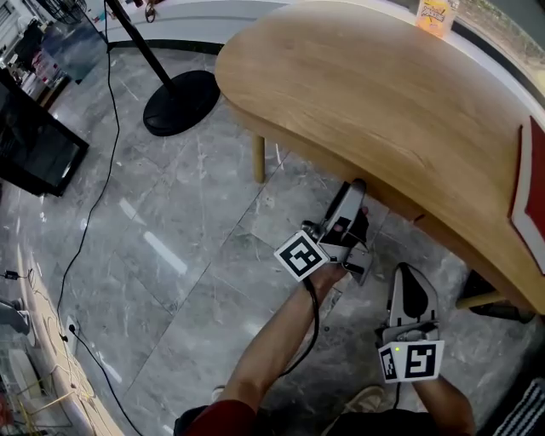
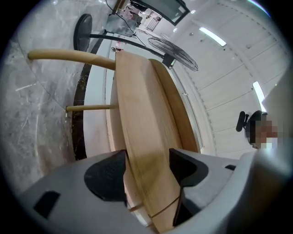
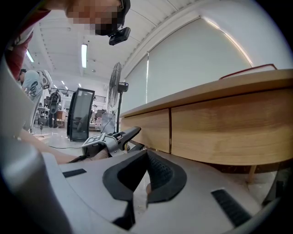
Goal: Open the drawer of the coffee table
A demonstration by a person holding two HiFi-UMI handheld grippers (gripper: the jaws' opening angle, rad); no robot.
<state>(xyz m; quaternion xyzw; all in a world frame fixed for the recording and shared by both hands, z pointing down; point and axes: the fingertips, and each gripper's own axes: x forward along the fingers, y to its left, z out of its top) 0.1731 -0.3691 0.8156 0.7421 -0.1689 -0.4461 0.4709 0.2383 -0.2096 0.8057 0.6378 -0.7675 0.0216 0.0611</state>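
The drawer front (image 3: 145, 127) lies flush beneath the bench (image 1: 366, 94) top, not yet drawn out. The left hand-held gripper (image 2: 147, 160) is spread wide with the bench's wooden edge between its jaws, and no firm pinch is evident. The right hand-held gripper (image 3: 147, 155) is closed on nothing and held low nearby. A secure hold should be taken on the front's lower lip (no handle is seen), then a straight, level pull made. Print on the orange packet (image 1: 436, 15) cannot be read.
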